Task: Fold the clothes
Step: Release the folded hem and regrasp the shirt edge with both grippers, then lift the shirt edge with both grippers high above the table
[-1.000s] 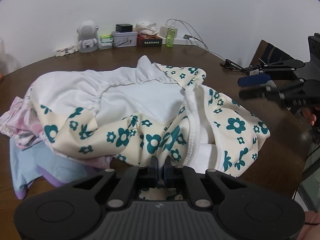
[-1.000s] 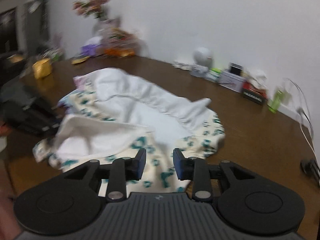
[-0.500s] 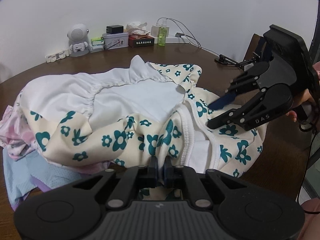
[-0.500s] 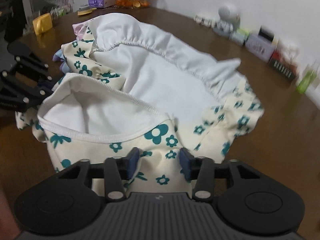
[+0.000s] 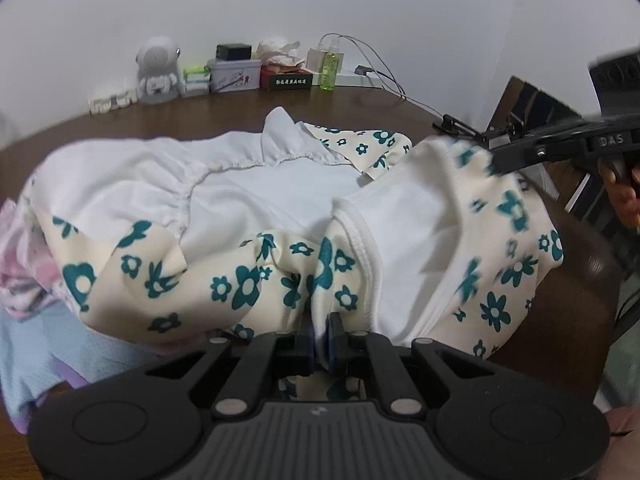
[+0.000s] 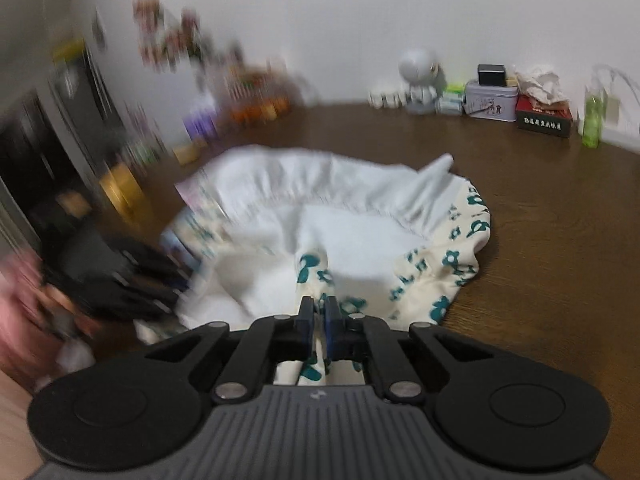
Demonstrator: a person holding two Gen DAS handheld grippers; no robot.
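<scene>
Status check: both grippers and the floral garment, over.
Left gripper shut on floral garment. Right gripper shut on the same garment. Garment bunched, unfolded, atop other clothes. Nothing blocking.

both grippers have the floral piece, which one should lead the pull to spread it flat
Right, probably. The right gripper is shut on the floral garment at its outer edge, with bare table beside it. The left gripper is pinching it just above the pile of other clothes, so it suits anchoring.

Both wrist views share garment [image 5: 248, 280] (close).
</scene>
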